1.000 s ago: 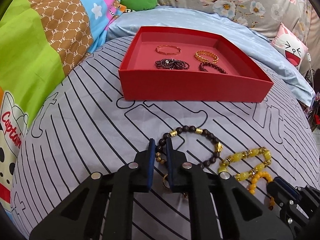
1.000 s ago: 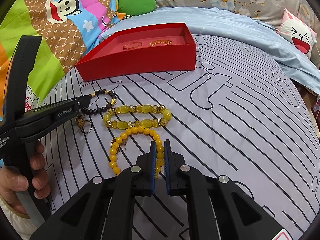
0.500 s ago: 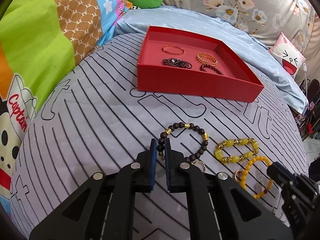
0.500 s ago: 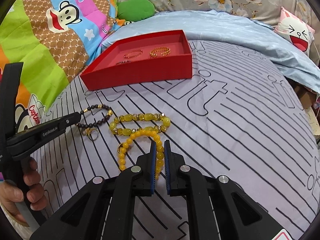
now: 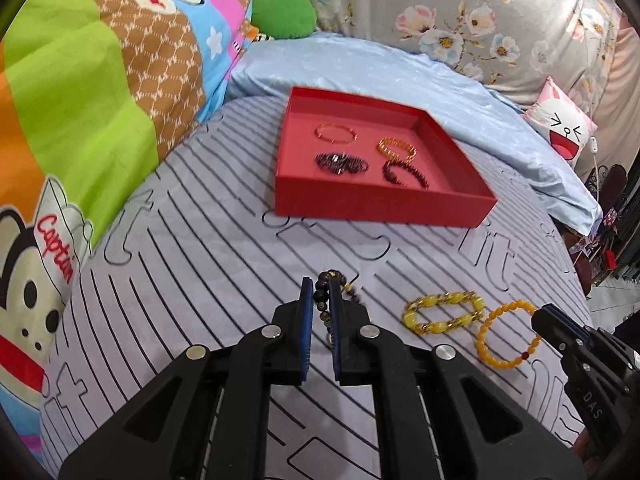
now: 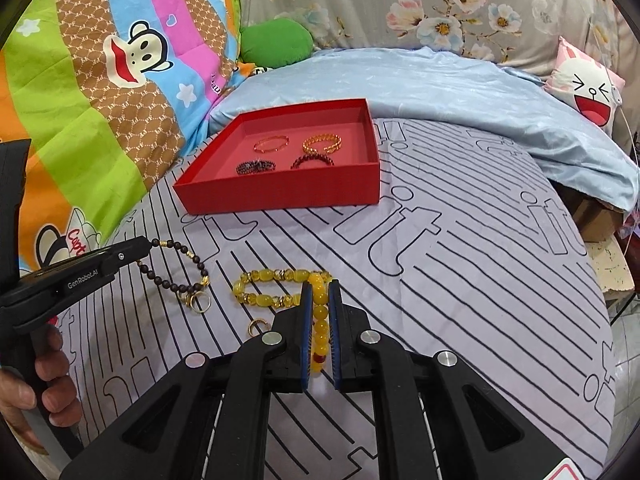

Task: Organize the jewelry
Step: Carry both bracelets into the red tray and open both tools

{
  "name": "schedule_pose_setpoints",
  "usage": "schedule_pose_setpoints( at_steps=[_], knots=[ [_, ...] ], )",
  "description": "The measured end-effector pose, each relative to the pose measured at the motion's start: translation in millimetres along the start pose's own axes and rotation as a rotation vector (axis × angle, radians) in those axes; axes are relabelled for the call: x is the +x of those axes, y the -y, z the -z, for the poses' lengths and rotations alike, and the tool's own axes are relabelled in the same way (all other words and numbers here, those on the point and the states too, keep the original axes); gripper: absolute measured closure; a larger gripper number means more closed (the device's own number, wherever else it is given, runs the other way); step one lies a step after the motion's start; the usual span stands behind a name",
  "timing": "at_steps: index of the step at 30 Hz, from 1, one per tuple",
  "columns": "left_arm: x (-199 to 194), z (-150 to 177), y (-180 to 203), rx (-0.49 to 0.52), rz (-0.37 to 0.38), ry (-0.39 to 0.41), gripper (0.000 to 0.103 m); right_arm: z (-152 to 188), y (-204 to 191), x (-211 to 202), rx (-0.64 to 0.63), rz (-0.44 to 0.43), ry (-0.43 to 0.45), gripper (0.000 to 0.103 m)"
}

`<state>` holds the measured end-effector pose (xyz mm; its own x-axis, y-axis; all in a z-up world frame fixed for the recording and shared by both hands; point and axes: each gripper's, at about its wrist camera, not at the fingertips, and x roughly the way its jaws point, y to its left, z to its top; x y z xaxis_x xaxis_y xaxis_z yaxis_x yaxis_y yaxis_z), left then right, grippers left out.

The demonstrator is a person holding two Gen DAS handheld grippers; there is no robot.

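The left gripper (image 5: 320,300) is squeezed tight on the string of small dark brown beads with gold bits (image 6: 176,268). The beads hang off its tip, and the low end with a little gold ring (image 6: 199,302) looks like it may touch the sheet. The right gripper (image 6: 321,304) is squeezed on the round orange-yellow bead bracelet (image 6: 320,328), near the front edge of the bed. A chunky yellow bracelet with big oval beads (image 6: 276,286) lies just beside it, and another small gold ring (image 6: 256,327) sits close by.

These bracelets look light and floppy. The beads are smooth and could slip, so it is best to pinch across the beads and lift slowly.

The flat red cardboard box (image 6: 280,196) sits farther back on the bed with four bracelets inside already.

The bed has a soft grey sheet with black lines (image 6: 460,248), and a pale blue blanket (image 6: 440,88) lies behind. A bright cartoon monkey quilt (image 6: 100,80) is at the left edge.
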<state>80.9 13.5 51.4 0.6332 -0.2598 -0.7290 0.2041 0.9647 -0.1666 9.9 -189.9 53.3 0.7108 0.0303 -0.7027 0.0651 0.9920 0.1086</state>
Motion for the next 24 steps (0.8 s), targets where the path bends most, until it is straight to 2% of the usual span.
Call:
schedule_pose_setpoints(
  at_steps=[5, 12, 17, 20, 24],
  knots=[
    [-9, -15, 8, 0.021, 0.026, 0.025, 0.096, -16, 2, -6, -0.01, -0.006, 0.031, 0.096],
    [-16, -52, 25, 0.072, 0.054, 0.069, 0.096, -58, 1, -4, -0.032, -0.039, 0.074, 0.096],
    [-11, -91, 37, 0.094, 0.094, 0.101, 0.095, -101, -2, 14, -0.052, -0.067, 0.092, 0.096],
    [0, -116, 44, 0.103, 0.096, 0.126, 0.095, -128, -5, 32, -0.055, -0.096, 0.092, 0.096],
    [23, -144, 47, 0.087, 0.136, 0.131, 0.095, -153, -10, 56, -0.066, -0.1, 0.091, 0.096]
  ],
)
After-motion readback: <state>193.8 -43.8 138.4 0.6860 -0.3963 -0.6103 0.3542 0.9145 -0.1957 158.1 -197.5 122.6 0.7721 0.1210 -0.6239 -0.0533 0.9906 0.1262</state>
